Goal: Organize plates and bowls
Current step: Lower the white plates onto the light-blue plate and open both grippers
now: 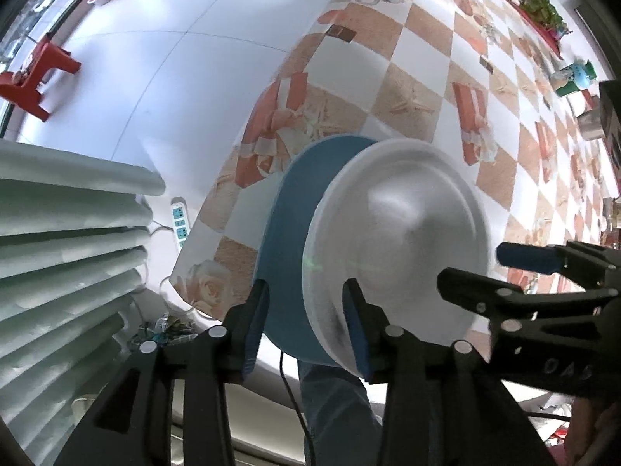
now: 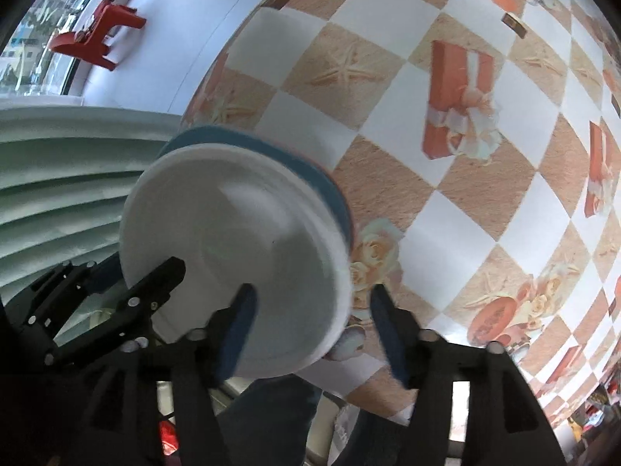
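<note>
Left gripper [image 1: 306, 322] pinches the stacked blue plate [image 1: 287, 240] and white bowl [image 1: 396, 248]; right gripper [image 2: 310, 334] straddles the bowl's rim, jaws spread.

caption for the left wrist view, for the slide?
Left gripper clamps a white plate stacked on a blue plate, held above the checkered tablecloth; right gripper alongside.

Free room: I see open checkered bench [image 2: 446, 124] right of the stacked plates [image 1: 388, 240]. Obstacles: ribbed radiator [image 1: 66, 248] left of the bench edge; clutter [image 1: 574, 77] along the far edge.
</note>
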### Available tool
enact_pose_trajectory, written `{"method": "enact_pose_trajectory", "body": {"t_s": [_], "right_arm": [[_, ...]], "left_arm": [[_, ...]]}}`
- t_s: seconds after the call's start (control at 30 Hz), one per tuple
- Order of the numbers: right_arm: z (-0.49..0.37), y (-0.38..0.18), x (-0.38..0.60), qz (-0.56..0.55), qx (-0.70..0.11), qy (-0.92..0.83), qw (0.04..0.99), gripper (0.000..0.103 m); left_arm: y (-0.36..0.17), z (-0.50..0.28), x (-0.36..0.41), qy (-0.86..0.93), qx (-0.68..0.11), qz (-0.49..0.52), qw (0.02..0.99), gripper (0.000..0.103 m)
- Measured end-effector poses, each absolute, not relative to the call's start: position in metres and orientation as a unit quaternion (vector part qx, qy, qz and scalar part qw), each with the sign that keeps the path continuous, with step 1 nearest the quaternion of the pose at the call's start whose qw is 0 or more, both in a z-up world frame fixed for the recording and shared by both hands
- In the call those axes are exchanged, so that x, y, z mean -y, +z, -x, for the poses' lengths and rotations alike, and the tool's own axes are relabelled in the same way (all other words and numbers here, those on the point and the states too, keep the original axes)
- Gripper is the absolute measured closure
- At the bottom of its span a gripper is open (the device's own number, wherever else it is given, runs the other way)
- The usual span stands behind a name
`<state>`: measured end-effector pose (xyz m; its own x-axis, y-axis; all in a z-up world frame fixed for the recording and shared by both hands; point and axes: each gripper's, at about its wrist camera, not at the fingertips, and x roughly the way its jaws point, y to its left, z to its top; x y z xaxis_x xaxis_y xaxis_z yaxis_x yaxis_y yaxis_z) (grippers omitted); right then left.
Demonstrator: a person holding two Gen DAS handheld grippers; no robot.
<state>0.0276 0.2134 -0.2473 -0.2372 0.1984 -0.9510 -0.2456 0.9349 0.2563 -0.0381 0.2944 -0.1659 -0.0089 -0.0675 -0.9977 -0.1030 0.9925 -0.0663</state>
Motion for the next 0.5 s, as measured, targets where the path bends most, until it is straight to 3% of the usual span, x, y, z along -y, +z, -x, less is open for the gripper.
{"method": "enact_pose_trajectory", "body": {"t_s": [0.03, 0.07, 0.1, 0.13, 0.17, 0.2, 0.23, 0.33, 0.37, 0.5], "right_arm": [[-0.029, -0.247, -0.211, 0.01, -0.765, 0.178, 0.619, 0.028], [-0.03, -0.245, -0.209, 0.008, -0.763, 0.175, 0.622, 0.026], [-0.03, -0.243, -0.207, 0.008, -0.761, 0.173, 0.625, 0.025], [-0.031, -0.24, -0.205, 0.007, -0.759, 0.172, 0.628, 0.023], [-0.031, -0.237, -0.204, 0.003, -0.757, 0.173, 0.63, 0.018], [-0.031, -0.236, -0.202, 0.0, -0.756, 0.174, 0.631, 0.004], [-0.029, -0.231, -0.2, -0.003, -0.755, 0.174, 0.633, 0.0], [-0.027, -0.223, -0.2, -0.007, -0.748, 0.18, 0.639, 0.0], [-0.025, -0.22, -0.201, -0.008, -0.745, 0.181, 0.641, 0.0], [-0.019, -0.207, -0.186, -0.004, -0.734, 0.185, 0.653, 0.0]], "left_arm": [[-0.164, 0.039, -0.293, 0.012, -0.708, 0.056, 0.704, 0.052], [-0.161, 0.039, -0.292, 0.008, -0.705, 0.054, 0.707, 0.043], [-0.158, 0.039, -0.29, 0.007, -0.702, 0.047, 0.71, 0.027], [-0.153, 0.04, -0.286, 0.01, -0.695, 0.035, 0.718, 0.022], [-0.149, 0.04, -0.284, 0.007, -0.689, 0.028, 0.724, 0.02], [-0.145, 0.041, -0.281, 0.002, -0.685, 0.021, 0.728, 0.02], [-0.141, 0.041, -0.278, -0.005, -0.682, 0.015, 0.732, 0.02], [-0.133, 0.042, -0.273, -0.017, -0.675, -0.004, 0.737, 0.01], [-0.132, 0.041, -0.271, -0.02, -0.677, -0.011, 0.736, 0.002], [-0.126, 0.044, -0.266, -0.031, -0.673, -0.022, 0.739, 0.0]]}}
